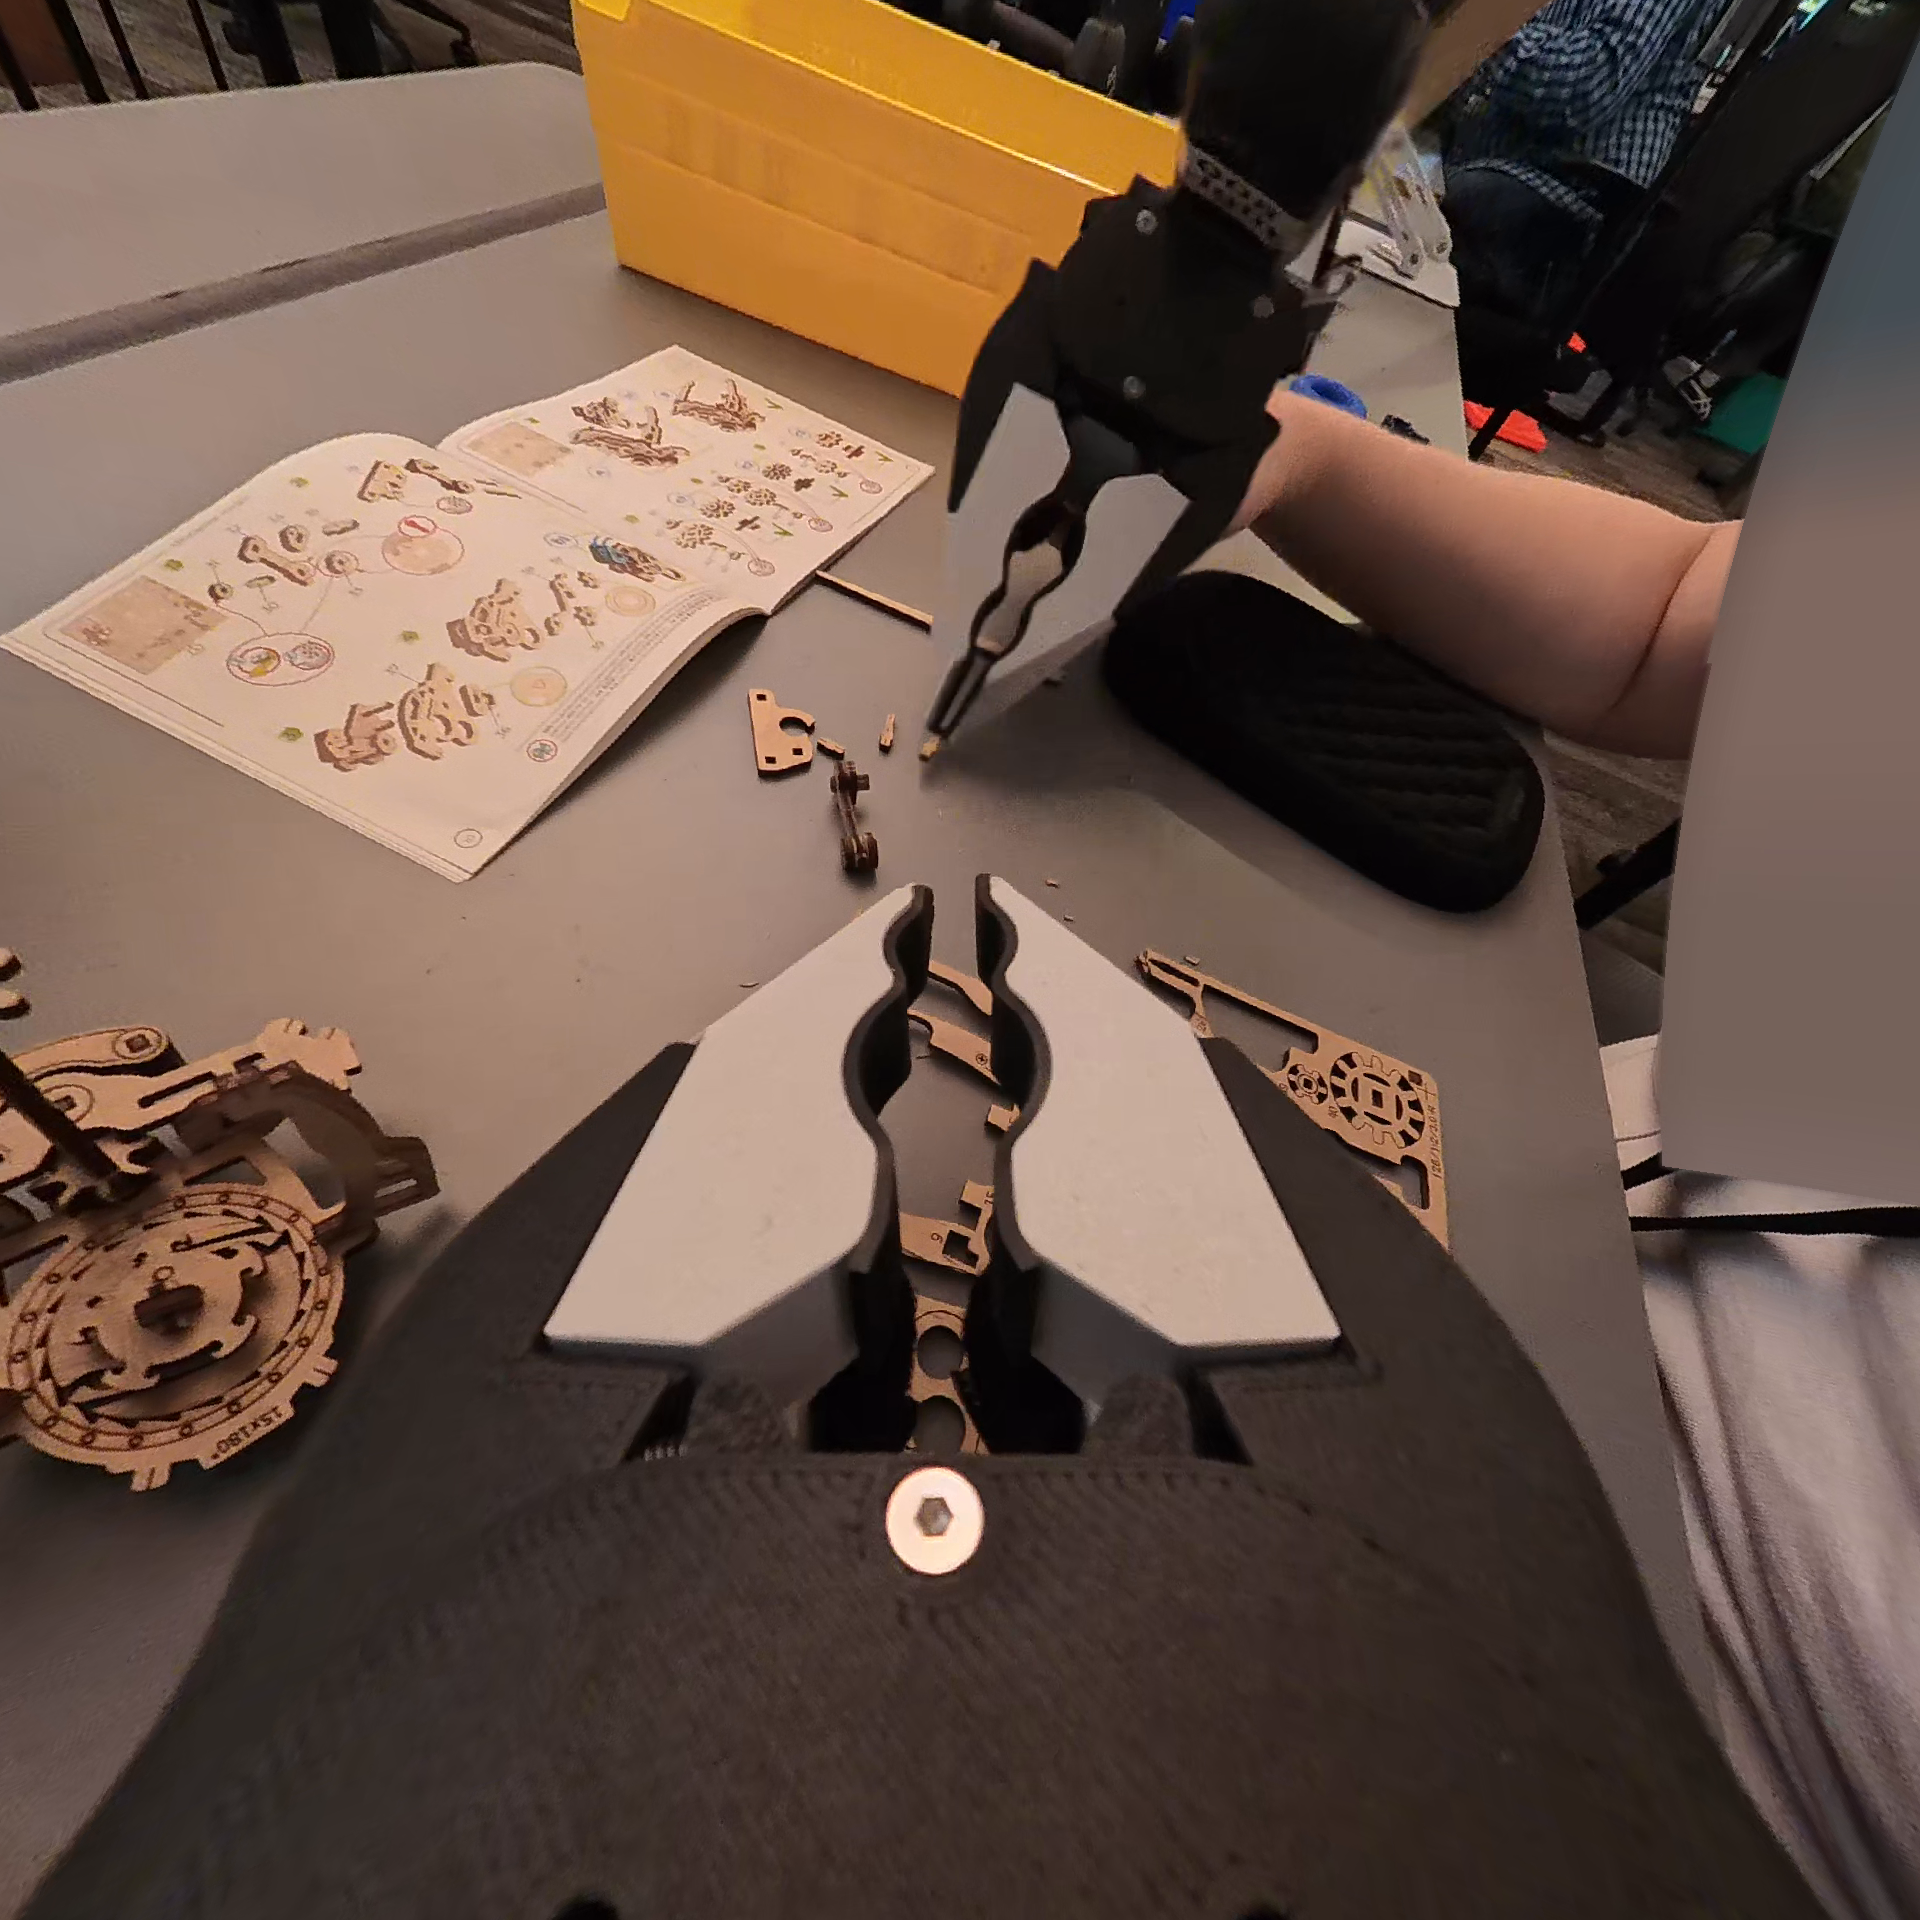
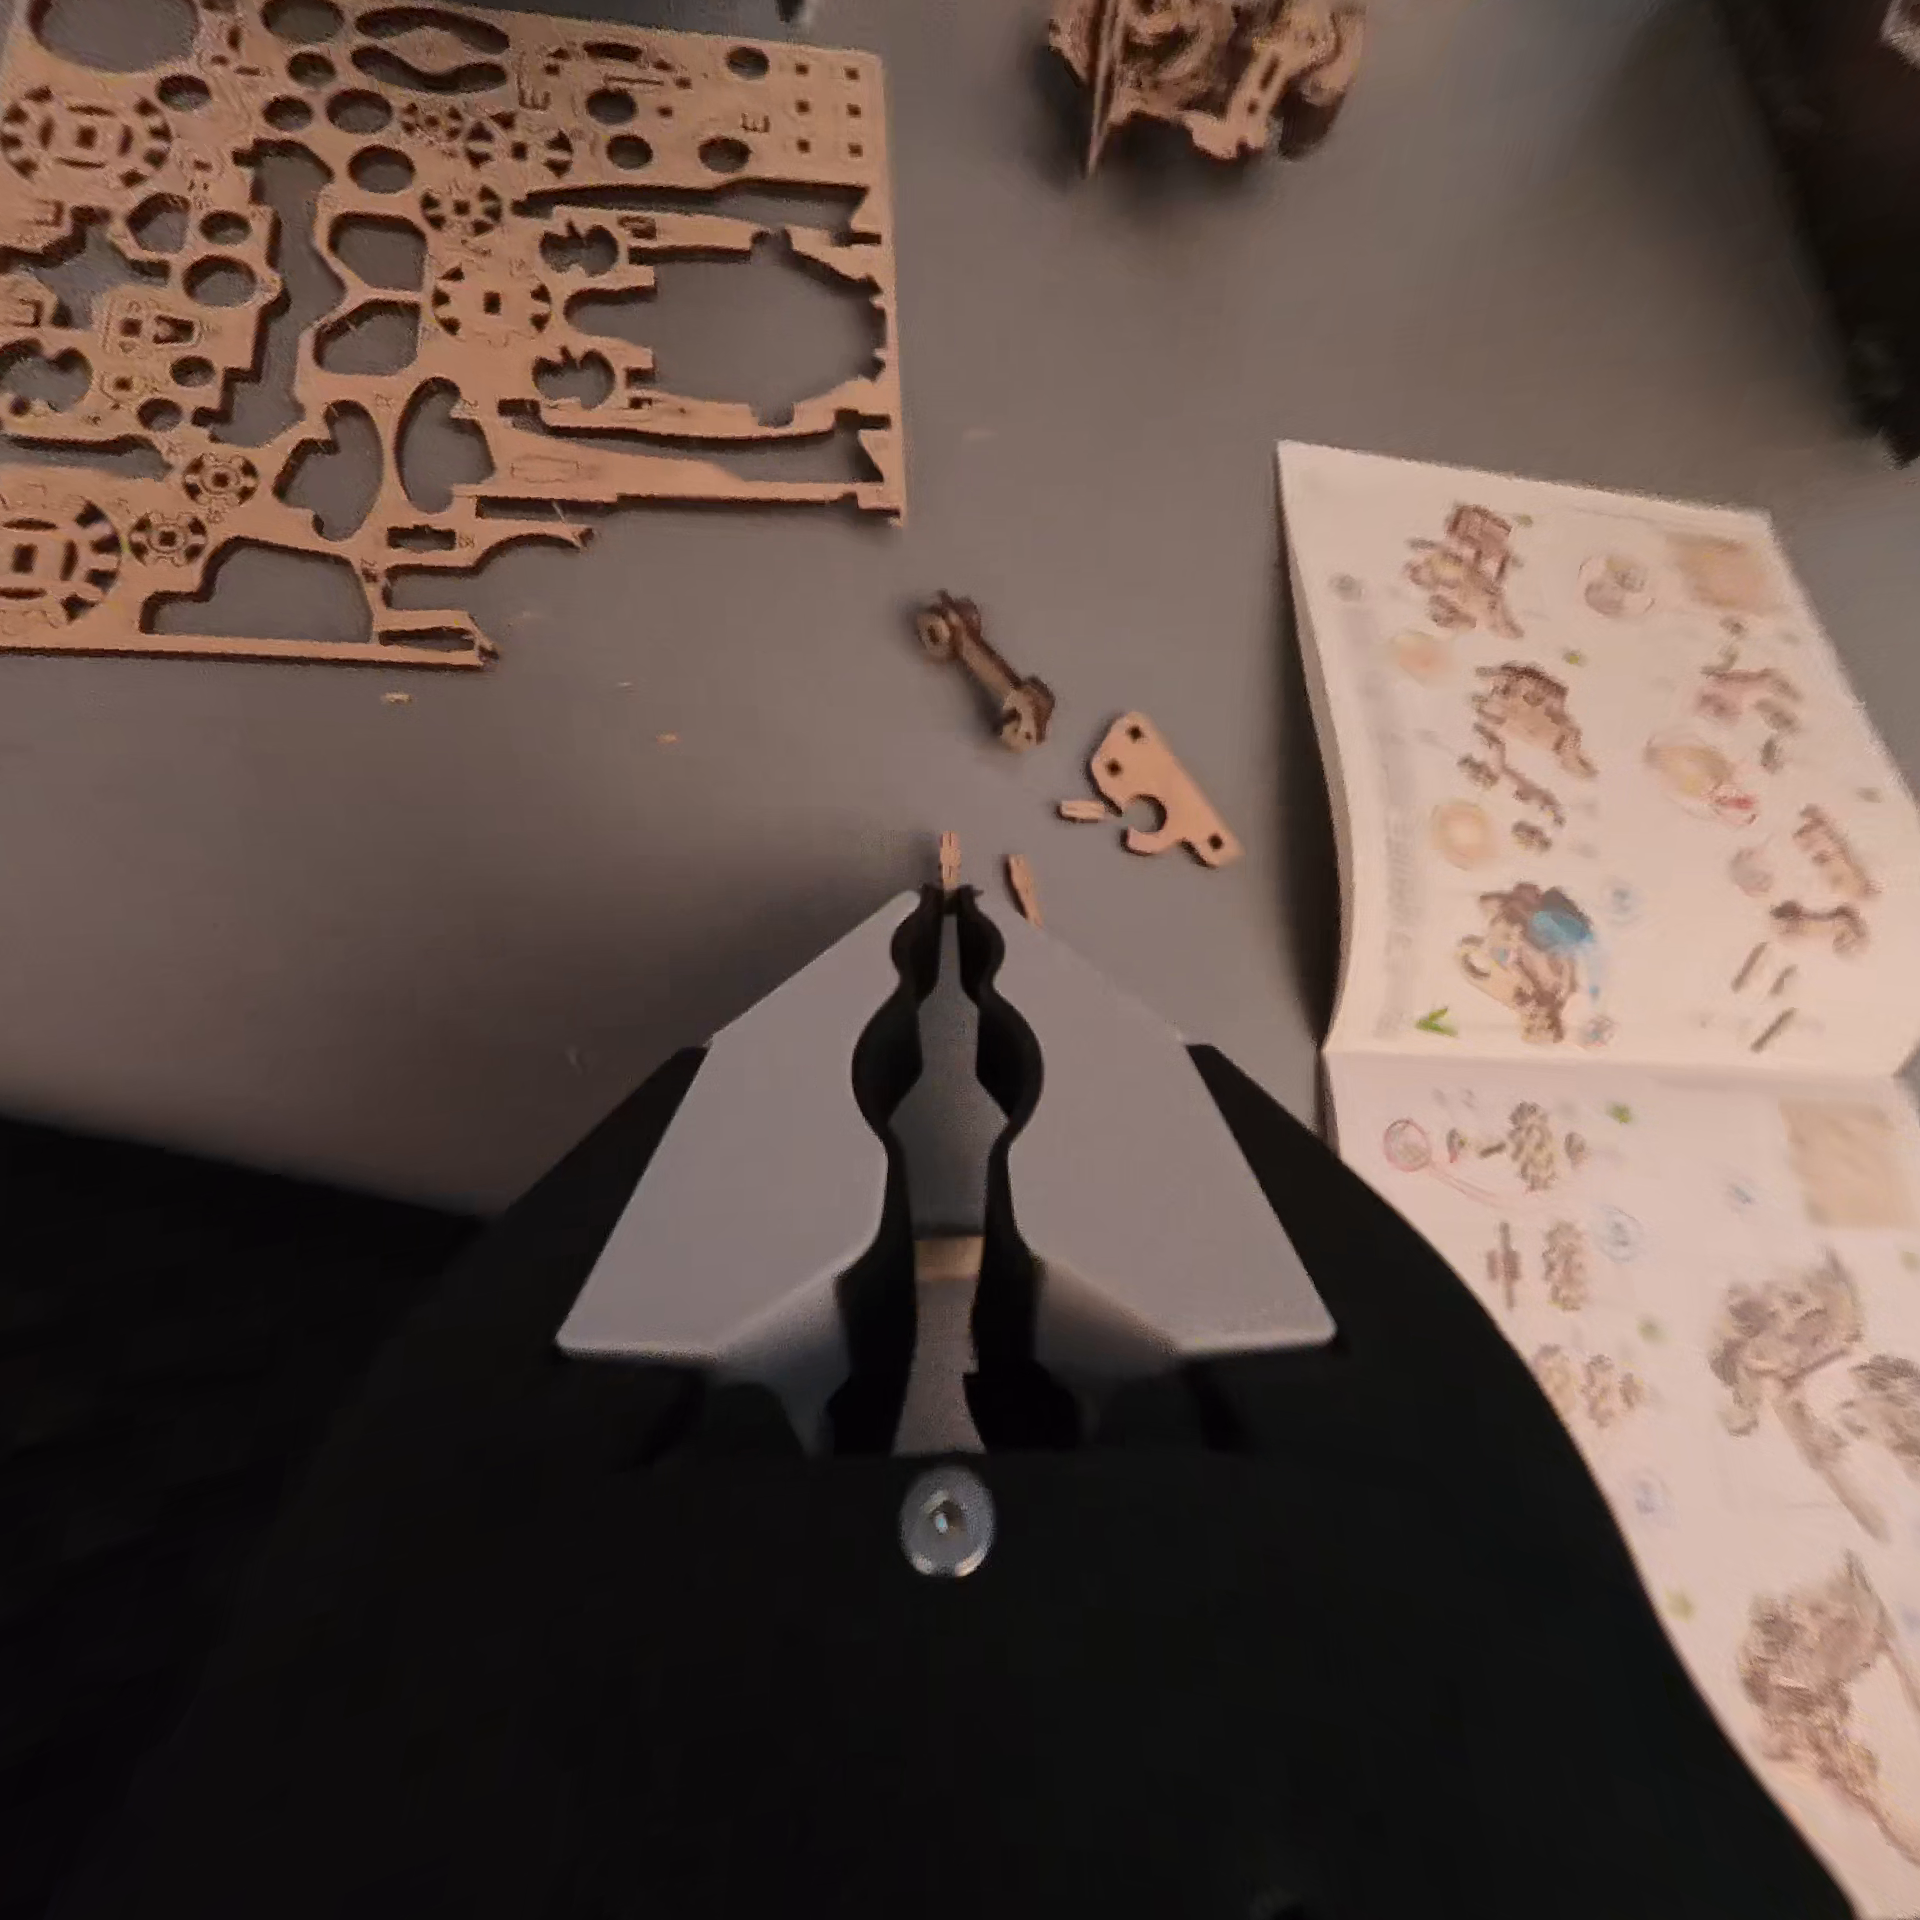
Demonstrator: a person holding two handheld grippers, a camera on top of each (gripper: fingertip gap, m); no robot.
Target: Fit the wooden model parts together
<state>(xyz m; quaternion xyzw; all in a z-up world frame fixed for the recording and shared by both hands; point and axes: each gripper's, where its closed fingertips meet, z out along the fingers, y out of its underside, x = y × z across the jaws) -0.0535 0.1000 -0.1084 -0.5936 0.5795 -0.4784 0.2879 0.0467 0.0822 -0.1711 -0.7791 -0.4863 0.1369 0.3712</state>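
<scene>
My right gripper is shut on a small wooden peg, its tip down at the table. It also shows in the left wrist view, with the peg touching the grey surface. Beside it lie a flat wooden bracket, a small linked assembly and two loose pegs. My left gripper is slightly open and empty, hovering over a punched wooden sheet. The partly built wooden model stands to its left.
An open instruction booklet lies on the grey table. A yellow bin stands at the back. A black padded rest lies under a person's forearm. The punched sheet spreads far left in the right wrist view. The tips of one gripper are about 12 cm away from the tips of the other. About 5 cm separates my right fingertips from the flat wooden bracket. My left wrist view looks at it from another angle.
</scene>
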